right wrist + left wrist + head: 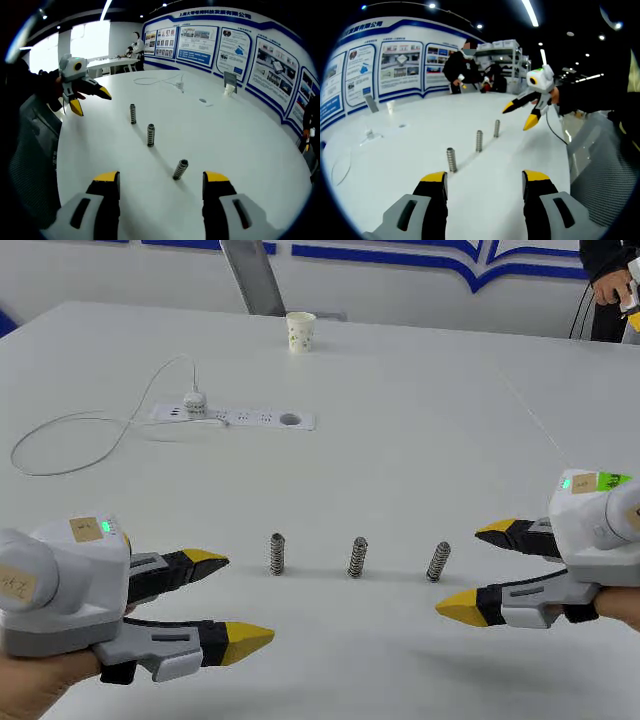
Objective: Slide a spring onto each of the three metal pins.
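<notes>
Springs: 3, standing in one row across the white table [420,420], well apart from one another. In the head view:
- near-left spring [277,553]: upright.
- middle spring [357,557]: leans slightly.
- near-right spring [438,561]: leans most, top tipped to the right.

Pins: cannot be made out. The coils hide whatever is inside them.

Grippers: 2, one at each end of the row, tips pointing inward at the springs.
- left gripper [245,598]: jaws spread wide with nothing between them. It is held low over the table, near the near-left spring but not touching it. Its own view looks down the row, with all 3 springs ahead between the yellow tips.
- right gripper [460,570]: jaws also wide apart and holding nothing. It sits just beside the near-right spring, with a clear gap between them.

Other items on the table, all far from the springs:
- 1 paper cup [300,331], upright near the far edge.
- 1 power strip [240,418], with 1 white plug [195,400] in it.
- 1 white cable [70,435], looping off to the left.
</notes>
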`<state>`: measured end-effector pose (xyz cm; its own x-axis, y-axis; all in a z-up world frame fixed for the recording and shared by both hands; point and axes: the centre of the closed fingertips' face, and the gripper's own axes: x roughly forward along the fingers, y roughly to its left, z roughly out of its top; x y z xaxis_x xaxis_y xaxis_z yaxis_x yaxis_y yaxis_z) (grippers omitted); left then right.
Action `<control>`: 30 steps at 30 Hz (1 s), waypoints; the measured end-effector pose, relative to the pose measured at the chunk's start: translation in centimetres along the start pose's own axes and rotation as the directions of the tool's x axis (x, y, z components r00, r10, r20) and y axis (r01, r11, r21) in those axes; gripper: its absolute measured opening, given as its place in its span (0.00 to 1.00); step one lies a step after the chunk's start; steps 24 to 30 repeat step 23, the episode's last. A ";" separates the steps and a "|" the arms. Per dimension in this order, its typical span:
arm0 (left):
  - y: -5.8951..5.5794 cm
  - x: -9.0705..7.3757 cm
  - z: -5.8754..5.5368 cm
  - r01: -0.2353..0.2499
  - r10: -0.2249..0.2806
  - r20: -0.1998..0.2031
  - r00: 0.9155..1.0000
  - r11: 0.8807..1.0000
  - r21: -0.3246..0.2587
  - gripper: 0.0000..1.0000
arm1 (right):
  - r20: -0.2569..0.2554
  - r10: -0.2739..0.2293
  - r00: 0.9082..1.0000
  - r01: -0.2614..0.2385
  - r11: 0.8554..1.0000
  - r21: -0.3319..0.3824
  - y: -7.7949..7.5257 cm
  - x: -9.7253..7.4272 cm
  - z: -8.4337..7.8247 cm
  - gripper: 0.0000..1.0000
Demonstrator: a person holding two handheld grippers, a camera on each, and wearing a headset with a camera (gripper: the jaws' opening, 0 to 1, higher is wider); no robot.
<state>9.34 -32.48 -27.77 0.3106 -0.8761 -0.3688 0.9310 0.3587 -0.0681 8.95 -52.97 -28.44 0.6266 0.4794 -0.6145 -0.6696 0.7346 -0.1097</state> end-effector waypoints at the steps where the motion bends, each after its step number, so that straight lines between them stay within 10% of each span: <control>1: 0.0 0.0 0.0 0.000 0.000 0.001 1.000 1.000 -0.002 0.62 | 0.012 -0.001 1.000 0.001 1.000 0.006 0.2 -0.1 -0.1 0.68; 30: -0.2 -0.3 -0.4 -0.013 0.013 0.014 1.000 1.000 -0.024 0.64 | 0.158 -0.041 0.987 0.030 0.997 0.071 1.5 -1.5 -0.7 0.71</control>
